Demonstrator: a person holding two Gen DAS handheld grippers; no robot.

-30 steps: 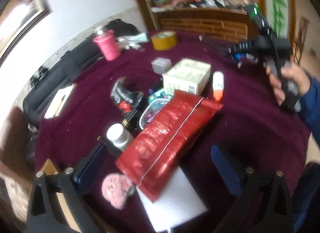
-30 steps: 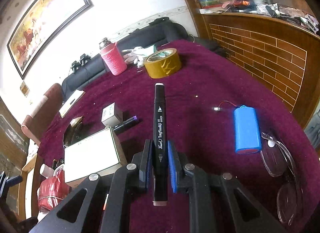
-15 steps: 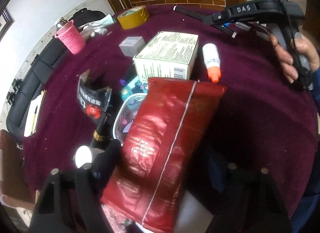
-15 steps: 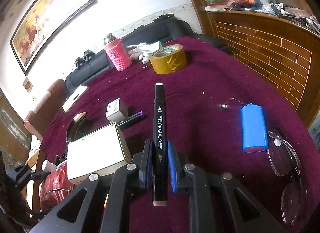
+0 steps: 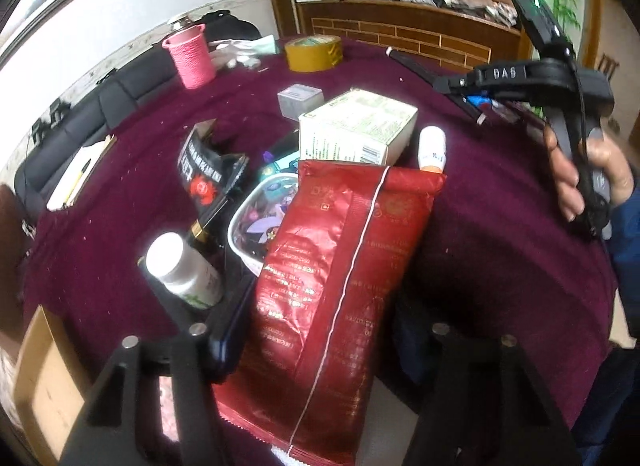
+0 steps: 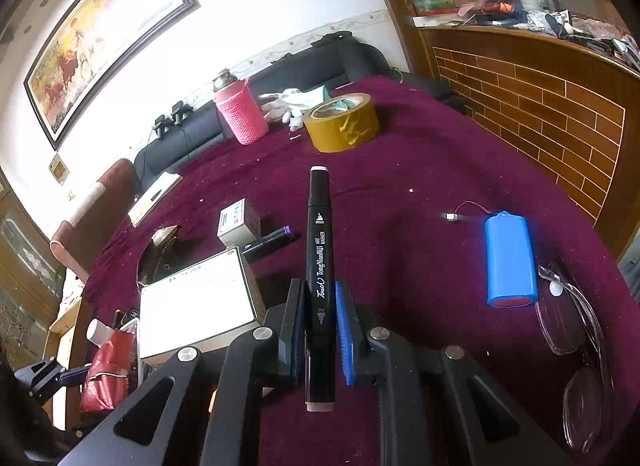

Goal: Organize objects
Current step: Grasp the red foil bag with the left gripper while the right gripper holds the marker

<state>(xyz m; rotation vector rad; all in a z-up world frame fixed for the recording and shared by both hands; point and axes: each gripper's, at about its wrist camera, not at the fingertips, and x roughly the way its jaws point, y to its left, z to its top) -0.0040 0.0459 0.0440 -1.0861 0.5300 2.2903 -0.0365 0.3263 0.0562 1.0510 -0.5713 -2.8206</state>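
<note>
We are closing our left gripper around the red pouch, which lies on the cluttered tabletop over a tray; its fingers have just been narrowing, the pouch between them, though whether they are pressing yet we cannot tell. Our right gripper is holding a marker clamped tight, waiting aside, probably until the pouch is sorted.

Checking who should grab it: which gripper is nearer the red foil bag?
Left. The left gripper straddles the red foil bag; the right gripper holds a black marker farther off.
</note>
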